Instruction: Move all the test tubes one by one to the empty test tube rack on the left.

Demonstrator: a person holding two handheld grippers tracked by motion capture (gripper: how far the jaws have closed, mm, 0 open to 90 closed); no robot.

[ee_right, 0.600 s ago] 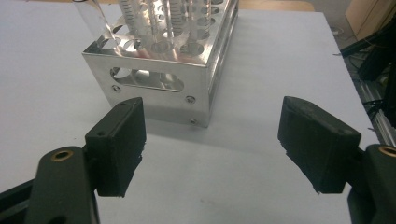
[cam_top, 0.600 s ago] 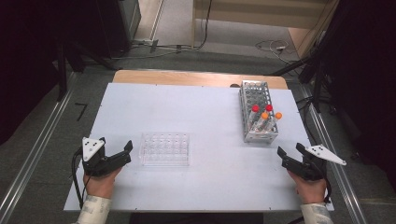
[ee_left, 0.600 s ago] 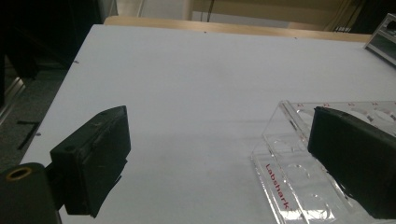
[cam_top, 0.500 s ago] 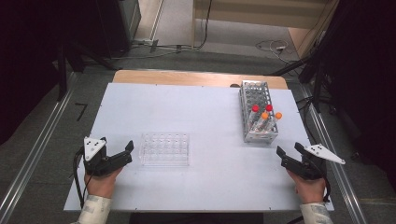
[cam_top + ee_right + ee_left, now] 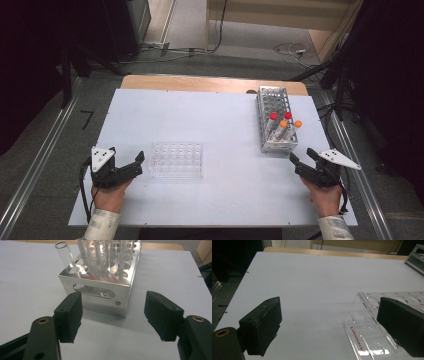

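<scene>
A clear plastic tube rack (image 5: 176,159) lies on the white table (image 5: 200,115) left of centre, with its holes empty. My left gripper (image 5: 125,156) rests just left of it, open; in the left gripper view (image 5: 329,325) the rack's near corner (image 5: 362,332) lies ahead, partly behind the right jaw. A metal rack (image 5: 274,120) at the right holds tubes with red caps (image 5: 273,116) and orange caps (image 5: 283,123). My right gripper (image 5: 302,155) sits open just below it, and in its own view (image 5: 115,317) it faces the metal rack's end wall (image 5: 100,290) and an uncapped glass tube (image 5: 64,255).
The table's wooden far edge (image 5: 200,82) runs along the back. Metal rails (image 5: 35,170) flank the table on both sides. Cables lie on the floor (image 5: 290,50) behind it. A person's hands hold both grippers near the front edge.
</scene>
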